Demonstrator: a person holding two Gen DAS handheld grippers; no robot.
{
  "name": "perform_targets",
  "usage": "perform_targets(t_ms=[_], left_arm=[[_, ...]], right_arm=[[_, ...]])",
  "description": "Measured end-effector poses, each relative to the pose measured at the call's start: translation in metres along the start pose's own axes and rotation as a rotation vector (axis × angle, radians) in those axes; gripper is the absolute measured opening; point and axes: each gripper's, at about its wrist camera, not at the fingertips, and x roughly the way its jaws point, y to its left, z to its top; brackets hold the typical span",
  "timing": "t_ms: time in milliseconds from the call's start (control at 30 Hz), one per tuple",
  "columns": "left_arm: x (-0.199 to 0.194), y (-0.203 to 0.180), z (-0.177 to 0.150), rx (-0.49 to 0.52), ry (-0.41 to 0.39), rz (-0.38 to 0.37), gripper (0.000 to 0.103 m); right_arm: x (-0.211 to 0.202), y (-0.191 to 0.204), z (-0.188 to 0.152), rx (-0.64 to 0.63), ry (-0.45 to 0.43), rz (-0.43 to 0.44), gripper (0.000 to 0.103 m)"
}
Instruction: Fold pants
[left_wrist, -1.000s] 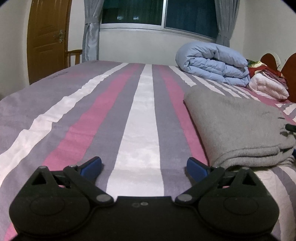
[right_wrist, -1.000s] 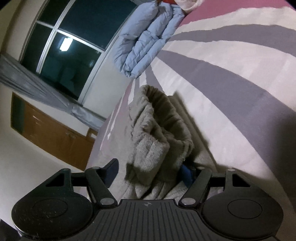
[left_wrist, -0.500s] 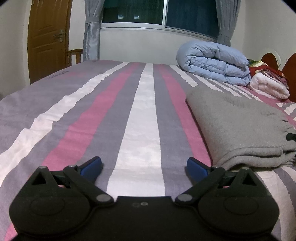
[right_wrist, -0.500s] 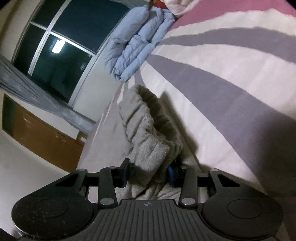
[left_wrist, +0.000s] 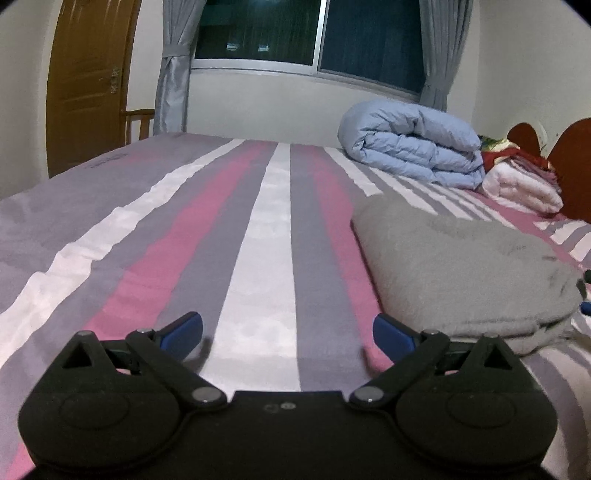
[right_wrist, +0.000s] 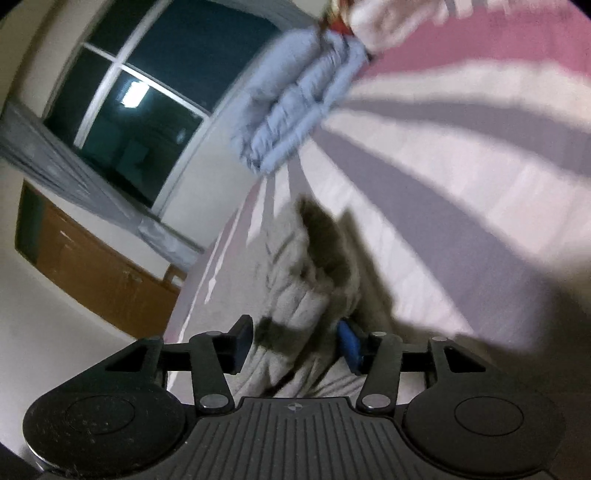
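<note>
Pants (left_wrist: 465, 273) lie as a compact grey bundle on the striped bed (left_wrist: 255, 258), and we take that bundle as our landmark. From the left wrist view it shows several stacked layers with a smooth top and a rounded far edge, so we judge the main folds to be done. Beyond the bundle, toward the window (left_wrist: 310, 33), sits a rolled blue duvet (left_wrist: 410, 147), and past that, a pile of white and red bedding (left_wrist: 521, 181) near the headboard.

Our left gripper (left_wrist: 288, 330) hovers over bare sheet just beside the bundle's near corner. Its jaws stand wide apart with nothing between them, and neither pad touches the fabric.

Our right gripper (right_wrist: 295, 347) is at the bundle's open end, where the layered edges and a dark hollow between them face the camera. The picture is blurred. Its jaws are opening, and a thick wad of the grey cloth sits between the pads. The left pad stands clear of the cloth and the blue right pad is at most brushing it, so we read this as a grip being let go, not a hold.

What is left, as far as we can judge, is small: free the right gripper from the bundle and perhaps square up the loose layers at that end, since they look bunched and uneven there.
</note>
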Motion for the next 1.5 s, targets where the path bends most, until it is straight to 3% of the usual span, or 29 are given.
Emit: perform_targets(t_ms=[67, 133, 333, 433, 500, 533, 600, 700, 833, 1033, 1233, 1500], left_arm=[[0.004, 0.001, 0.006, -0.026, -0.003, -0.013, 0.094], [0.013, -0.002, 0.013, -0.032, -0.003, -0.021, 0.094], [0.042, -0.031, 0.033, 0.023, -0.004, -0.079, 0.094], [0.056, -0.044, 0.032, 0.061, 0.016, -0.096, 0.094], [0.073, -0.049, 0.025, 0.114, 0.078, -0.064, 0.097], [0.078, -0.049, 0.021, 0.12, 0.093, -0.06, 0.097], [0.08, -0.043, 0.019, 0.08, 0.105, -0.086, 0.097], [0.067, -0.041, 0.021, 0.092, 0.071, -0.076, 0.096], [0.051, -0.037, 0.019, 0.083, 0.069, -0.075, 0.096], [0.033, -0.036, 0.016, 0.077, 0.069, -0.056, 0.096], [0.025, -0.036, 0.017, 0.079, 0.066, -0.054, 0.096], [0.033, -0.031, 0.019, 0.079, 0.065, -0.044, 0.096]], right_arm=[[-0.015, 0.009, 0.007, -0.051, -0.1, -0.069, 0.053], [-0.013, 0.023, 0.011, -0.114, -0.125, -0.073, 0.059], [0.048, 0.087, 0.003, -0.478, -0.013, -0.104, 0.059], [0.084, 0.095, -0.013, -0.623, 0.055, -0.2, 0.06], [0.101, 0.08, -0.021, -0.674, 0.091, -0.331, 0.062], [0.105, 0.064, -0.016, -0.61, 0.119, -0.342, 0.08], [0.104, 0.032, -0.004, -0.431, 0.152, -0.313, 0.094], [0.08, 0.022, 0.001, -0.348, 0.103, -0.197, 0.094], [0.055, 0.002, 0.01, -0.202, 0.079, -0.105, 0.094], [0.032, -0.01, 0.02, -0.081, 0.09, -0.067, 0.094], [0.01, -0.009, 0.025, -0.058, 0.113, 0.008, 0.094], [0.011, -0.01, 0.017, -0.034, 0.12, 0.029, 0.094]])
